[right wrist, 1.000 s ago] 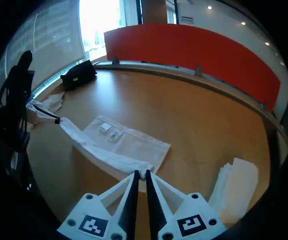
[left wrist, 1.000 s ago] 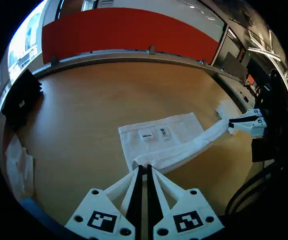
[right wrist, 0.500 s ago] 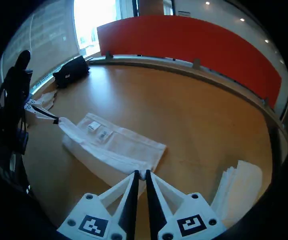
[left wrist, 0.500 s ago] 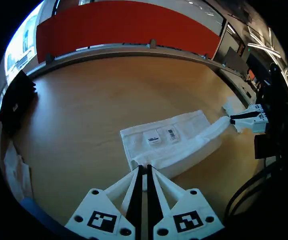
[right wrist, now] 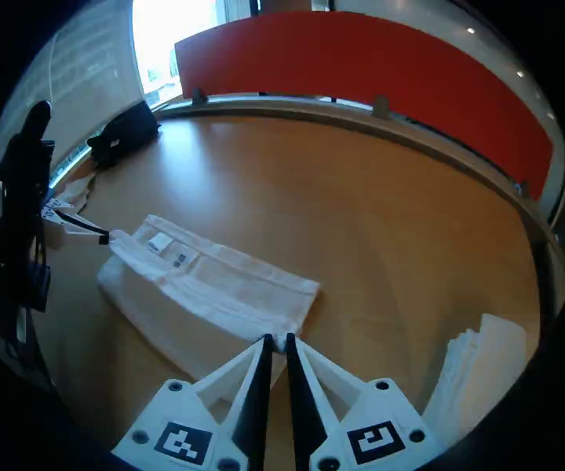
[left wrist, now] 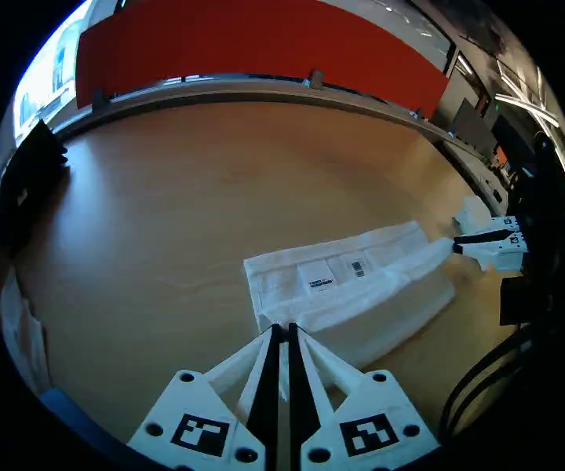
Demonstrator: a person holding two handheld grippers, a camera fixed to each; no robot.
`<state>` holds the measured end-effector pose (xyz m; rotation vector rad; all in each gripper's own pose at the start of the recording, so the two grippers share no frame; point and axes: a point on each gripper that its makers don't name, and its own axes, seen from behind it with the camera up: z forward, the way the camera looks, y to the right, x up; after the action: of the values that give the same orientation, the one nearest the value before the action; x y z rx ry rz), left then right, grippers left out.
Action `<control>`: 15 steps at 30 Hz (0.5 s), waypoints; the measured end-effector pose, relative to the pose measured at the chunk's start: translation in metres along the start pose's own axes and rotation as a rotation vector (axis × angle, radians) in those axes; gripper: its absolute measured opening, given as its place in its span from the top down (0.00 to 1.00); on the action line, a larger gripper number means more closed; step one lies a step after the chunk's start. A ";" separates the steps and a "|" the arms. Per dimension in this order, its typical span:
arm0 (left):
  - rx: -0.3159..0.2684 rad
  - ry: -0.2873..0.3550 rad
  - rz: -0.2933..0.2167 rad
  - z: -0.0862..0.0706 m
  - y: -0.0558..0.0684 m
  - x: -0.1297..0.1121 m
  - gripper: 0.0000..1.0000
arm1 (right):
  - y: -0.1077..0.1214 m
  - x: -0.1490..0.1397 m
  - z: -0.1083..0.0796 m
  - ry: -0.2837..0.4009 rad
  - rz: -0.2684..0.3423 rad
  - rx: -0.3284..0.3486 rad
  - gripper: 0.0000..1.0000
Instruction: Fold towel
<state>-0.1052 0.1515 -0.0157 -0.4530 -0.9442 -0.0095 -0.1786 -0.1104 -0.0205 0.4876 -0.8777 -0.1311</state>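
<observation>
The left gripper (left wrist: 280,328) has its two fingers pinched together on a near corner of the white towel (left wrist: 345,290), with cloth showing in the thin slit between them. The right gripper (right wrist: 277,339) is clamped in the same way on the other near corner. Between the two grippers the held edge runs as a raised, slightly sagging band. On its near side a flap of cloth falls from it toward the wooden table (left wrist: 188,196). Past the band the rest of the towel lies flat on the table, with two small labels (left wrist: 316,276) facing up. In the right gripper view a stack of folded towels (right wrist: 479,361) sits well apart to the right. A black bag (right wrist: 122,129) rests near the table's far left edge, and a red panel (right wrist: 377,63) stands along the back.
</observation>
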 end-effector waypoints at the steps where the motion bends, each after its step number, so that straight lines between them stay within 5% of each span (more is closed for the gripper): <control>1: 0.001 0.000 -0.005 0.002 -0.001 0.001 0.93 | 0.001 0.000 0.002 -0.001 0.005 -0.004 0.86; 9: 0.038 -0.002 -0.004 0.018 -0.010 0.005 0.87 | 0.006 0.006 0.016 -0.002 0.038 -0.021 0.75; 15: 0.077 0.009 0.011 0.019 -0.018 0.010 0.61 | 0.010 0.007 0.019 -0.002 0.034 -0.037 0.59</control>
<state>-0.1177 0.1446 0.0079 -0.3867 -0.9295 0.0349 -0.1897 -0.1108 -0.0012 0.4382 -0.8831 -0.1165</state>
